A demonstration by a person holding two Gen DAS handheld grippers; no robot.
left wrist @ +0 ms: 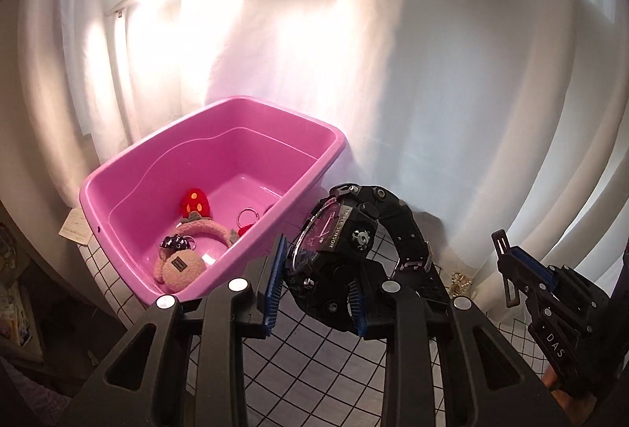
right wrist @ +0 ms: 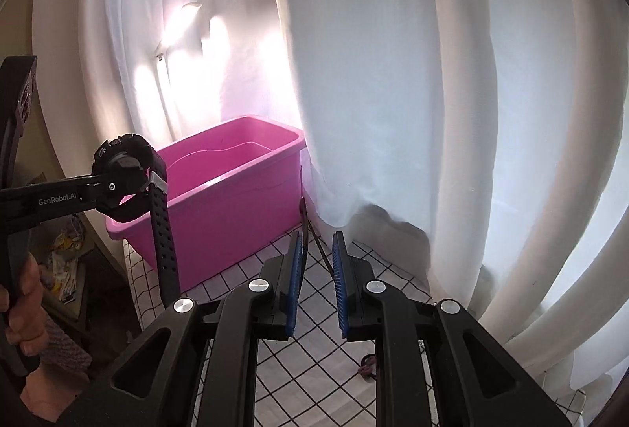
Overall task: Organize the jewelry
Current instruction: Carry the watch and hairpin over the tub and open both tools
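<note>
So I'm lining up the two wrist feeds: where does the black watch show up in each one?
Left wrist: black watch at lower centre, clamped between the left gripper fingers.
Right wrist: black watch at the left edge, strap dangling, held up in front of the bin.
Shared landmark: the pink bin on the grid-patterned cloth.

Sunlit white curtains (right wrist: 393,93), checked tablecloth (right wrist: 326,344)
</note>
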